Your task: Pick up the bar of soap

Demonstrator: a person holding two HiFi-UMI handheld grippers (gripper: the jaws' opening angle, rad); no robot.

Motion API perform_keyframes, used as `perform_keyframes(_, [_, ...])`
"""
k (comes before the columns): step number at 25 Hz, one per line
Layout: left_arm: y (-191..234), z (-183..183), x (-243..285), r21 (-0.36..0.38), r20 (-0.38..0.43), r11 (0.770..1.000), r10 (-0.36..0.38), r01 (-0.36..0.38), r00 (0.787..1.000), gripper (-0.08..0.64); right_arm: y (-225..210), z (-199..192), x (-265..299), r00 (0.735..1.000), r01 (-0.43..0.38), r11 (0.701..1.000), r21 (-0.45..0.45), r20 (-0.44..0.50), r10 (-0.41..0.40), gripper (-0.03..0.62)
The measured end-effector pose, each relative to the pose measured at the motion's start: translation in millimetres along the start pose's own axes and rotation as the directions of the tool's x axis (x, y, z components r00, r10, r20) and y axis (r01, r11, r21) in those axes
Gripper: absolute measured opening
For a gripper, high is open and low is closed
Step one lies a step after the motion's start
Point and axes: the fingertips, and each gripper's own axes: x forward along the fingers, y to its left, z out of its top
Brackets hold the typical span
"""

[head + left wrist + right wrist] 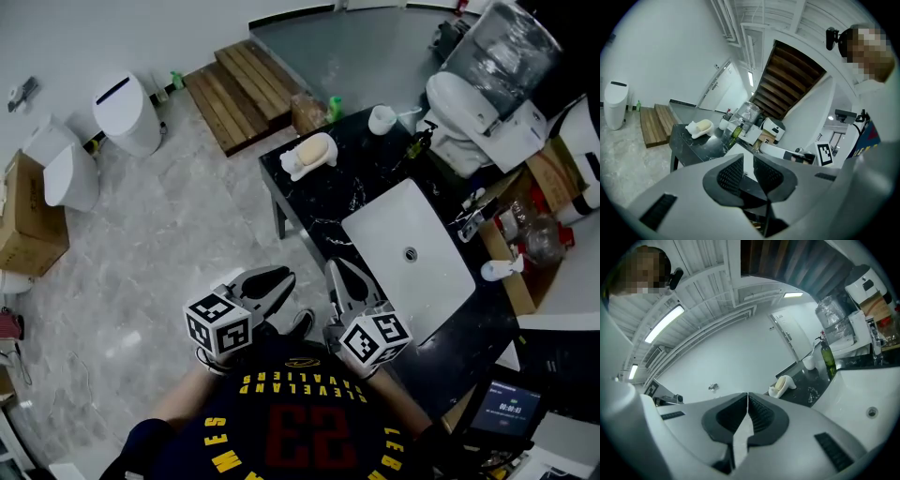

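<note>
A pale yellow bar of soap (317, 147) lies in a white soap dish (294, 164) at the far left corner of the black marble counter (375, 183). Both grippers are held low and close to my body, well short of the soap. My left gripper (287, 278) points toward the counter's near corner, its jaws a narrow gap apart with nothing between them. My right gripper (334, 269) hangs beside the white sink (441, 272) with its tips touching and nothing in it. The soap (704, 125) shows far off in the left gripper (748, 157) view. It (781, 383) also shows beyond the right gripper (747, 395).
On the counter stand a white cup (381, 119) and a dark bottle (419, 142), with a faucet (473, 214) right of the sink. Wooden steps (242, 89) and a white toilet (127, 112) lie beyond on the grey floor. A cardboard box (23, 220) sits at the left.
</note>
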Motion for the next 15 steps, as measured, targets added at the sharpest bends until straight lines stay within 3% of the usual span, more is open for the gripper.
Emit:
perform_keyframes(7, [26,18,22,0.000,0.000,0.999,0.052,-0.052,0.999,0.078,-26,6,21,1.000,-0.001,1.000,0.018,-0.029,0.001,0.020])
perform_keyframes(15, [73,49,44,0.023,-0.028,0.998,0.059,-0.058,0.998,0.114,-45,16,68,0.999,0.033,0.999,0.021,-0.038,-0.033,0.020])
